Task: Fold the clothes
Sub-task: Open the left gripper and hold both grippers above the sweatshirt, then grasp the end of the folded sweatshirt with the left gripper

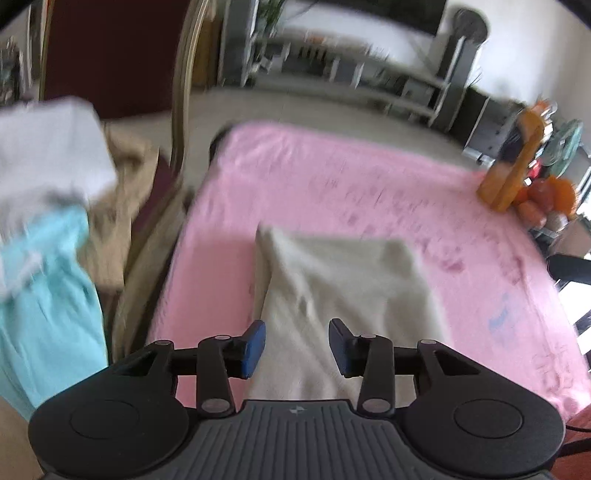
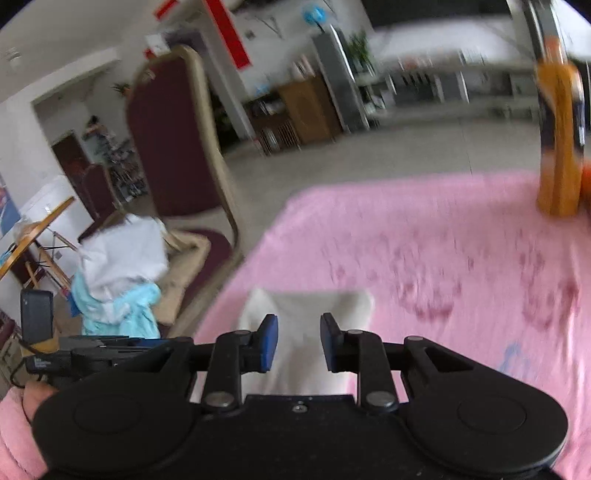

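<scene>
Pink bench, cream cloth folded at its near edge.
Both tongs, left and right, gape empty above it; it apparently runs lengthwise away from them, about equally near.

No text can be read — the red wall banner is too blurred.

Both wrist fisheyes look steeply down past their own blue-padded fingers, close above the pink patterned tablecloth, sharing the folded cream cloth and the maroon gold-framed chair.
</scene>
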`<state>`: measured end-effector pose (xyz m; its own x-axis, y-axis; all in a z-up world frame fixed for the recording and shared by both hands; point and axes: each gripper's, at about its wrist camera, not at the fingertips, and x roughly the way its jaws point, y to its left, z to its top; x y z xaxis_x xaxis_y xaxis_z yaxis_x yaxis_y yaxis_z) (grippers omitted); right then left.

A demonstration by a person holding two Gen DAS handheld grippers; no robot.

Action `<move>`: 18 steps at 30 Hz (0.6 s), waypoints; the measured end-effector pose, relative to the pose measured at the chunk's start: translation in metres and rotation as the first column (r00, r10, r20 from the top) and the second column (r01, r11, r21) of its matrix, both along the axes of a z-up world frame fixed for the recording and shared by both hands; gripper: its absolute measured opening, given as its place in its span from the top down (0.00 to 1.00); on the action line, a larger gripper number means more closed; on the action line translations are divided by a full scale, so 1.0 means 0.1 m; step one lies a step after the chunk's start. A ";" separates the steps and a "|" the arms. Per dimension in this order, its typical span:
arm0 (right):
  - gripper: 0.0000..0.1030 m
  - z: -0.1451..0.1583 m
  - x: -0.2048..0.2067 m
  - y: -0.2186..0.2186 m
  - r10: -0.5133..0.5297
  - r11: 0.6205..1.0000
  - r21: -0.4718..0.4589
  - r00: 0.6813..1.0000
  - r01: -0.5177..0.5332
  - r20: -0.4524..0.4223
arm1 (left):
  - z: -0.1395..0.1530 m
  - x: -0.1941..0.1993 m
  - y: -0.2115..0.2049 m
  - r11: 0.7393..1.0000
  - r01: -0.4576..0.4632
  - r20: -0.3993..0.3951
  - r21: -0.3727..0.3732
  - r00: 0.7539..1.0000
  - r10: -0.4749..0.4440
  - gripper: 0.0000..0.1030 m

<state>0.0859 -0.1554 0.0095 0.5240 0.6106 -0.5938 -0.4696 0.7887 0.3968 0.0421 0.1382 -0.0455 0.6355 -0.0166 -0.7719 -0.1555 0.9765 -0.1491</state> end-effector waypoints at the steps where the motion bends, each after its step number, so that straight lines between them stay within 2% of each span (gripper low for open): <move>1: 0.76 -0.12 0.06 0.00 -0.003 1.000 -0.002 0.999 0.003 -0.033 | -0.05 0.03 0.05 1.000 -0.018 -0.023 -0.007 1.000 0.018 0.61; 2: 0.75 -0.23 0.13 0.00 -0.006 1.000 -0.005 0.998 0.006 -0.065 | -0.09 0.07 0.10 0.999 -0.038 -0.042 -0.013 0.998 0.037 0.61; 4: 0.69 -0.44 0.28 0.00 -0.015 1.000 -0.002 0.993 0.015 -0.120 | -0.10 0.15 0.24 0.997 -0.065 -0.050 -0.030 0.997 0.063 0.54; 7: 0.58 -0.69 0.54 -0.07 -0.034 0.995 0.081 0.977 0.052 -0.212 | -0.15 0.30 0.43 0.993 -0.075 -0.076 -0.096 0.995 0.068 0.48; 10: 0.54 -0.93 0.73 -0.14 -0.027 0.980 0.177 0.948 0.087 -0.316 | -0.32 0.44 0.59 0.974 -0.102 -0.139 -0.204 0.988 0.075 0.47; 13: 0.51 -1.15 0.83 -0.11 -0.023 0.974 0.200 0.917 0.111 -0.398 | -0.44 0.47 0.66 0.956 -0.138 -0.184 -0.258 0.979 0.091 0.41; 16: 0.50 -1.29 0.87 -0.07 -0.029 0.974 0.189 0.898 0.125 -0.440 | -0.45 0.43 0.68 0.945 -0.145 -0.171 -0.292 0.980 0.097 0.37; 18: 0.50 -1.35 0.91 -0.05 -0.022 0.970 0.204 0.889 0.129 -0.458 | -0.49 0.41 0.67 0.928 -0.143 -0.162 -0.345 0.983 0.091 0.36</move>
<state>0.1766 -0.1600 -0.1252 0.2835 0.7237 -0.6293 -0.1412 0.6805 0.7190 0.0833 0.2049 -0.0946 0.5351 -0.2376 -0.8107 -0.3097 0.8376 -0.4500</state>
